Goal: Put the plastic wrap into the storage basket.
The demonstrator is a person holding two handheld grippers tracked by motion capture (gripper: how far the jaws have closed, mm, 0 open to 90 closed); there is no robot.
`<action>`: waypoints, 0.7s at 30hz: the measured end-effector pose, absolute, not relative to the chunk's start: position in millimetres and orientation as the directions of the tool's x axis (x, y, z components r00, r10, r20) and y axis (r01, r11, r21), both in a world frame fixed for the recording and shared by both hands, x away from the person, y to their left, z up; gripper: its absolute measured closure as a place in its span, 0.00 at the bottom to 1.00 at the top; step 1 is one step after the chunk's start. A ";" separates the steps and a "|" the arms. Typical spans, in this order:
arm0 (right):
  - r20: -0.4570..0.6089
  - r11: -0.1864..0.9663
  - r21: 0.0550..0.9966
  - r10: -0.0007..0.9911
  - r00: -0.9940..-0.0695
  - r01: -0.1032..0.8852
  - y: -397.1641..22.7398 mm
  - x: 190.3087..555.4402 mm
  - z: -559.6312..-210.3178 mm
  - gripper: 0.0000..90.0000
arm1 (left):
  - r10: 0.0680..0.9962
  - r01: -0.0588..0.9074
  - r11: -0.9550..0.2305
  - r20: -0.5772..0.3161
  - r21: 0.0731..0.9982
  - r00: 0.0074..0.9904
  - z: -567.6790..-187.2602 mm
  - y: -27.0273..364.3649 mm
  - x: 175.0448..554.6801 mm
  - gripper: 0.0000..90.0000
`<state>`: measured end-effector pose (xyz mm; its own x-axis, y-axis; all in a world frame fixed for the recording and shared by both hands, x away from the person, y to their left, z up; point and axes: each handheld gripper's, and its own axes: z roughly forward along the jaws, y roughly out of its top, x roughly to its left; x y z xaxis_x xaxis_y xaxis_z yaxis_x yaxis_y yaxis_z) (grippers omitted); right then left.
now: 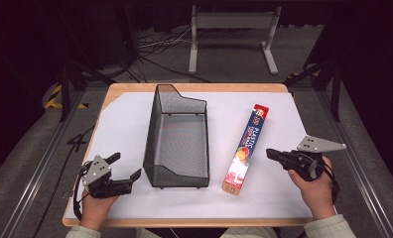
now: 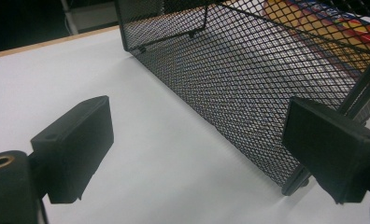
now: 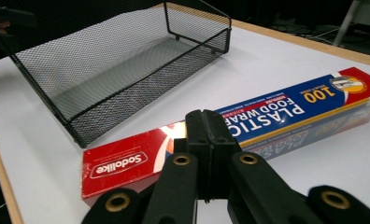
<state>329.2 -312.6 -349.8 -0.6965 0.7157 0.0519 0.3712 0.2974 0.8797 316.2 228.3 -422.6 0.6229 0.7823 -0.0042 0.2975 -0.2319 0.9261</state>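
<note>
Plastic food wrap box, long, red and blue [image 1: 246, 148], lies beside black mesh basket [image 1: 177, 171]; my right gripper [image 1: 274, 154], jaws clenched empty, aims at it; left gripper [image 1: 126, 167] spread, likely bracing basket.

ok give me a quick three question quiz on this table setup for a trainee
1. True or false: the black wire mesh basket is empty.
2. Which claw is open: left claw or right claw?
3. The long red and blue plastic food wrap box lies: A) inside the basket B) on the white table between the basket and the right claw C) under the left claw

Key: 1 true; 2 left; 3 B
</note>
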 end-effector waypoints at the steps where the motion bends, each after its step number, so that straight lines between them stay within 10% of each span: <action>1: 0.052 0.306 0.876 0.710 -0.702 0.374 -310.2 330.1 -347.5 1.00 | 0.782 0.297 -0.235 -0.001 0.925 0.623 -422.3 228.3 316.5 0.11; 21: 0.035 0.513 0.715 0.653 -0.757 0.475 -252.7 370.6 -334.7 1.00 | 0.781 0.304 -0.263 0.018 0.916 0.624 -424.3 225.6 317.5 0.11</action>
<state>370.6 -252.7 -334.7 -0.7568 0.6527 0.0349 0.4752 0.5128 0.7150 317.5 225.6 -424.3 0.6240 0.7812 0.0178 0.3036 -0.2633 0.9157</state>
